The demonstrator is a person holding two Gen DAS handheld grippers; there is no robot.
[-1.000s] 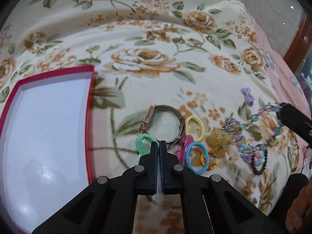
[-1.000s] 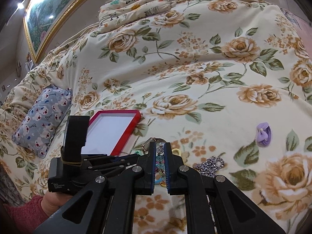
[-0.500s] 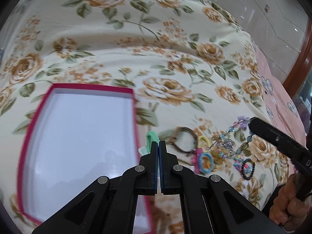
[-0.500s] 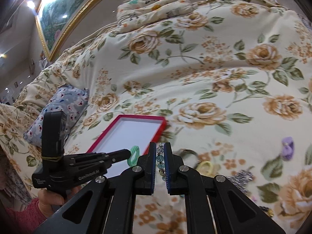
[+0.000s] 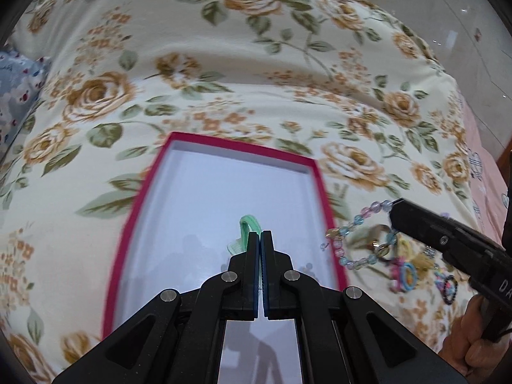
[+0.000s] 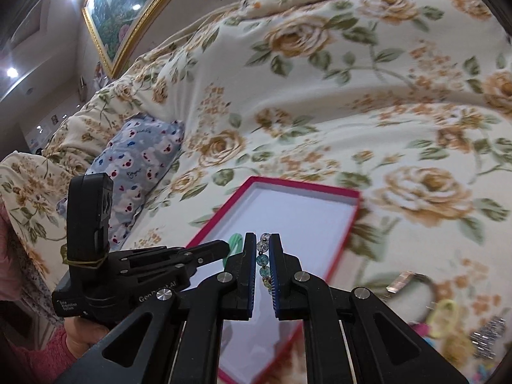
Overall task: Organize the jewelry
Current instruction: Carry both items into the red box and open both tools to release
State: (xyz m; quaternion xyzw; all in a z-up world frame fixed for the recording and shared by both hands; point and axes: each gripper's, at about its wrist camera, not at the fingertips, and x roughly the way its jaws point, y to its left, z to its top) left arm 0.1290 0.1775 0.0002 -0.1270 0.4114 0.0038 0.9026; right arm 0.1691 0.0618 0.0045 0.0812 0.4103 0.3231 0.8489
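A red-rimmed box with a white floor lies on the floral bedspread; it also shows in the right wrist view. My left gripper is shut on a green hair tie and holds it above the box floor. My right gripper is shut on a pastel bead bracelet; in the left wrist view the bracelet dangles at the box's right rim. The left gripper also shows in the right wrist view.
A pile of jewelry and hair ties lies right of the box, with a yellow tie and a metal-clasp ring. A blue patterned pillow lies left of the box. A framed painting hangs behind.
Both grippers have lifted their items off the pile and moved left, over and beside the box. The green tie now hangs over the box floor.
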